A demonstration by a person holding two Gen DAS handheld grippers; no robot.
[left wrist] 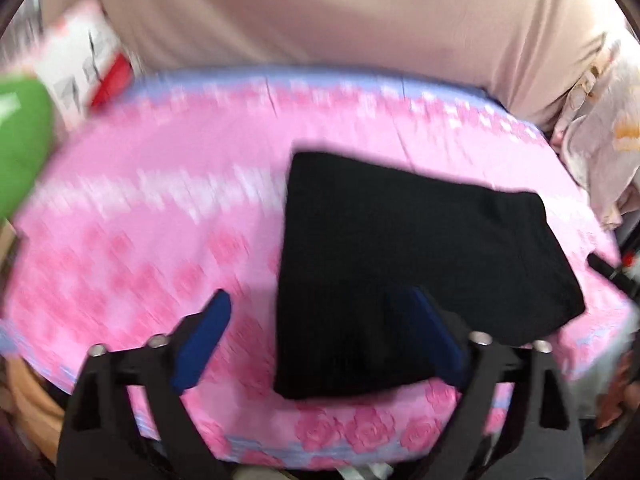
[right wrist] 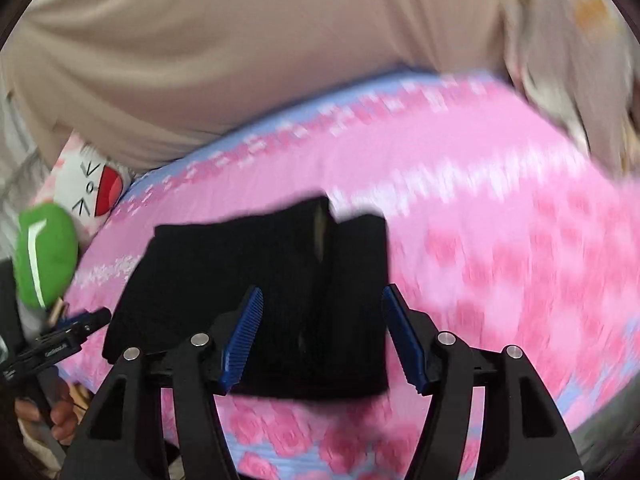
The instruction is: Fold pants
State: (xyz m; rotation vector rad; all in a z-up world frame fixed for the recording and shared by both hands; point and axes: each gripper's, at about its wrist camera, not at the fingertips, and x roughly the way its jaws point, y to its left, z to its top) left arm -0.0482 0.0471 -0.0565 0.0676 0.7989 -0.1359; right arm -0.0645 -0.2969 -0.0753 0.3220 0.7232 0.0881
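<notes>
While both views smear with motion blur, you can still read the layout. At the far left of your right wrist view sits a green plush (right wrist: 46, 254), with a white cartoon-face cushion (right wrist: 94, 188) just behind it. Your left gripper (left wrist: 320, 340) has its blue pads spread wide and pinches nothing; its left pad hangs over the bare pink rose-print bed cover (left wrist: 160, 208), its right pad over the near edge of the folded black pants (left wrist: 400, 264). That bundle lies flat ahead of the jaws, long axis running away from you toward the beige wall of fabric behind. Your right gripper (right wrist: 322, 336) stands parted too, the pads either side of the bundle's near end, not pressing it.
</notes>
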